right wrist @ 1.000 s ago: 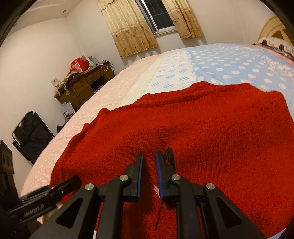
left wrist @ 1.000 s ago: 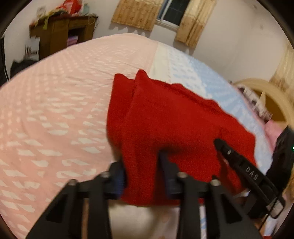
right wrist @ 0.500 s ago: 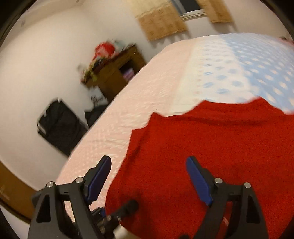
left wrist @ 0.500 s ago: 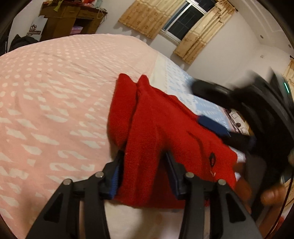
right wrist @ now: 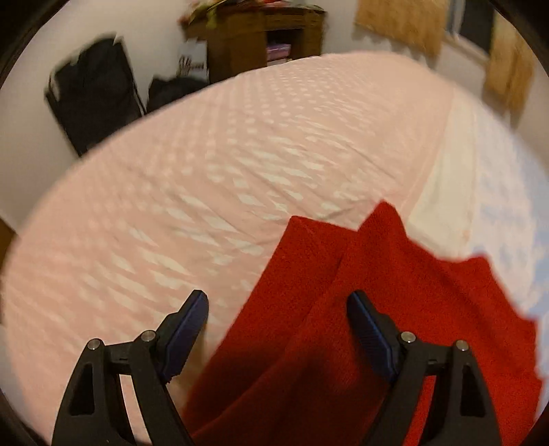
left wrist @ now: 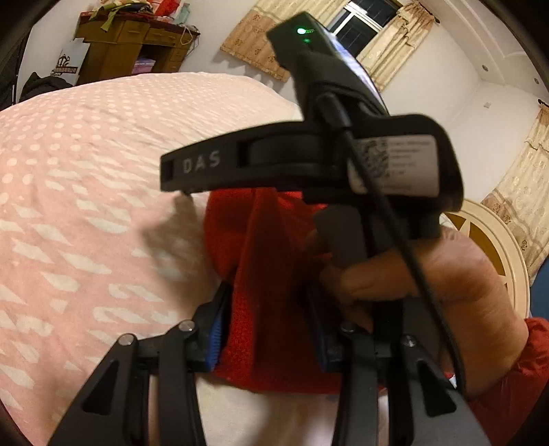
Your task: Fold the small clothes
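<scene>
A red knitted garment [right wrist: 394, 295] lies folded on the pink dotted bedspread [right wrist: 212, 192]. My left gripper [left wrist: 267, 326] is shut on a thick bunch of the red garment [left wrist: 260, 274] near the bed's front edge. My right gripper [right wrist: 278, 326] is open, its blue-padded fingers [right wrist: 190, 322] straddling the garment's left edge just above it. In the left wrist view the body of the right gripper [left wrist: 308, 161] and the hand holding it [left wrist: 429, 274] cross in front and hide most of the garment.
A brown wooden desk [left wrist: 137, 48] piled with clutter stands against the far wall, with black bags [right wrist: 92, 96] beside it. Curtained windows [left wrist: 357, 17] are behind the bed. A blue dotted section of bedspread [right wrist: 507, 219] lies to the right. A cream headboard [left wrist: 497, 247] is at far right.
My right gripper opened, let go of the garment and swung left over its left edge, crossing in front of the left camera. My left gripper kept its hold on the garment.
</scene>
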`<control>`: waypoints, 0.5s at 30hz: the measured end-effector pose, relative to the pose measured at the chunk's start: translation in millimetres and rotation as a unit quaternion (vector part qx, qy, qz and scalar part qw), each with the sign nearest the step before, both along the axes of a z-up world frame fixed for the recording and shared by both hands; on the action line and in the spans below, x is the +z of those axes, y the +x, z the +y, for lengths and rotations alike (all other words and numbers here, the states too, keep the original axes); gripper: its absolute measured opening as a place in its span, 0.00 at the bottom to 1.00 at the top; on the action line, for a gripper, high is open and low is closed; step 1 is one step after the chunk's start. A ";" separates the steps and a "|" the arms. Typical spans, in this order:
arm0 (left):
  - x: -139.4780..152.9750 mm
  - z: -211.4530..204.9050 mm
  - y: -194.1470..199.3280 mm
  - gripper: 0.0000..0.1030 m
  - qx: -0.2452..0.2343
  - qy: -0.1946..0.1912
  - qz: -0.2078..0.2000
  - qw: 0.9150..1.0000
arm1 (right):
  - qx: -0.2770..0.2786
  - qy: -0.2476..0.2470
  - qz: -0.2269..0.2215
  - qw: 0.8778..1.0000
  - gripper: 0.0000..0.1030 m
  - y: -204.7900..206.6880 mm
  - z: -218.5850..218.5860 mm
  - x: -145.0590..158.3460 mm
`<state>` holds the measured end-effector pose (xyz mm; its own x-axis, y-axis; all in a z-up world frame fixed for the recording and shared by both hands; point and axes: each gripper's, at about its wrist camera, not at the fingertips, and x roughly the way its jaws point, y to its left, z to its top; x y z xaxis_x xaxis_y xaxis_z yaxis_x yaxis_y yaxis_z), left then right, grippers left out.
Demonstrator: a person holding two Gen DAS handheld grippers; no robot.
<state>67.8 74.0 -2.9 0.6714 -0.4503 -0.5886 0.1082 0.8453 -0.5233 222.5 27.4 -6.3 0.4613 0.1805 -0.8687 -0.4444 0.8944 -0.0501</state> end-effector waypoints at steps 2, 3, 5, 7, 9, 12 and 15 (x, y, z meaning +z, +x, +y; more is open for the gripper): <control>0.9 -0.5 -2.5 0.39 0.000 0.002 -0.001 1.000 | -0.004 0.005 0.000 1.000 0.72 -0.6 -2.3 0.9; 1.4 -0.9 -3.9 0.39 0.000 0.004 -0.001 1.000 | -0.009 -0.001 -0.004 1.000 0.59 -0.9 -4.1 2.1; 2.2 -1.7 -7.0 0.28 -0.002 0.003 0.001 1.000 | -0.023 -0.012 -0.012 1.000 0.36 0.7 -10.5 4.5; 1.3 -7.5 -6.2 0.23 -0.010 -0.003 0.006 1.000 | -0.036 0.018 -0.007 0.999 0.22 0.5 -24.7 7.5; 5.2 -9.9 -5.9 0.19 -0.018 0.000 0.006 1.000 | -0.052 0.066 0.003 0.997 0.17 1.2 -43.9 11.4; 19.2 -18.7 -8.5 0.17 -0.031 0.031 -0.011 0.999 | -0.077 0.139 0.007 0.987 0.15 -4.6 -71.8 24.1; 39.3 -29.6 -15.0 0.17 -0.040 0.046 -0.037 0.997 | -0.097 0.206 -0.001 0.974 0.15 -11.1 -100.1 43.5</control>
<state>52.8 44.4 36.3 0.6782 -0.4506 -0.5805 0.2124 0.8765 -0.4321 211.4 -72.7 37.2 0.5232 0.4235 -0.7395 -0.2660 0.9056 0.3304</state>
